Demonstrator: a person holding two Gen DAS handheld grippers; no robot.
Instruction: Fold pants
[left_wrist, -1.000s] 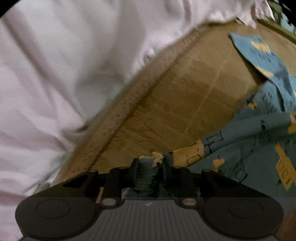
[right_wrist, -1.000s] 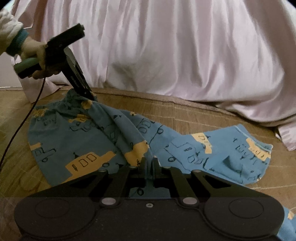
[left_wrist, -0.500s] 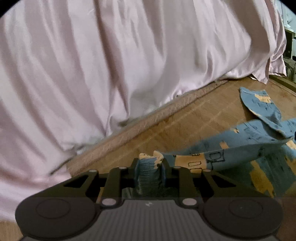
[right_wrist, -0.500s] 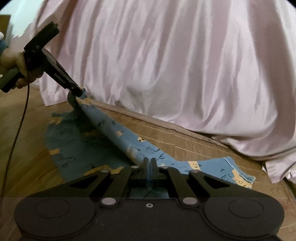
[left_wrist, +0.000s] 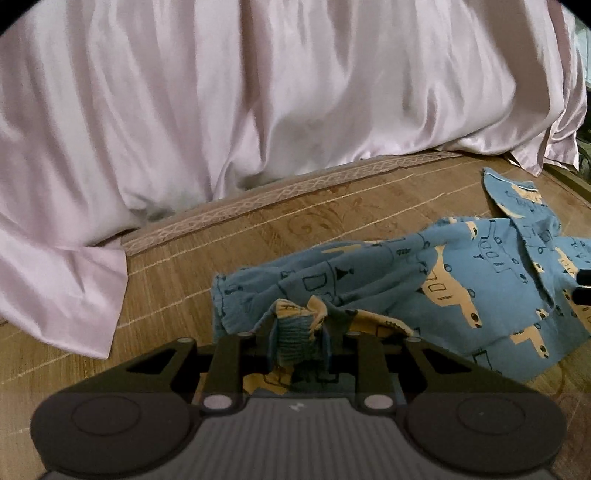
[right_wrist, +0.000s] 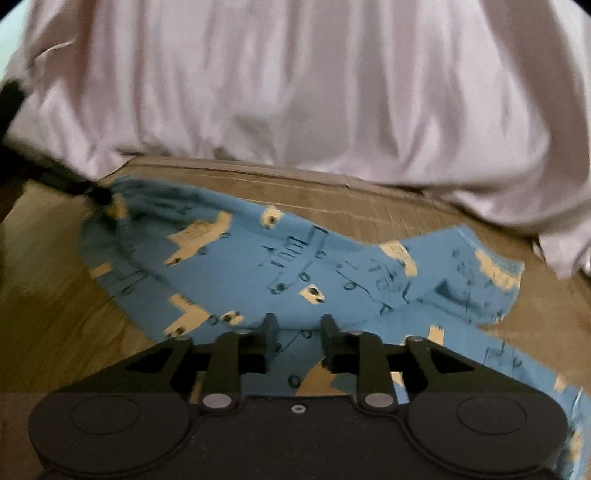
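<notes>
Our right gripper (right_wrist: 295, 332) has just let go of the pants (right_wrist: 295, 258), fingers apart and empty. Our left gripper (left_wrist: 299, 332) still pinches the waistband (left_wrist: 295, 328). We judge one fold laid.

The pants (right_wrist: 295, 266) lie spread on the mat (left_wrist: 295, 218), in front of the draped sheet (left_wrist: 295, 92). The left gripper (left_wrist: 297, 325) sits at their left end, waistband between its jaws; the right gripper (right_wrist: 295, 328) hangs over their middle.
</notes>
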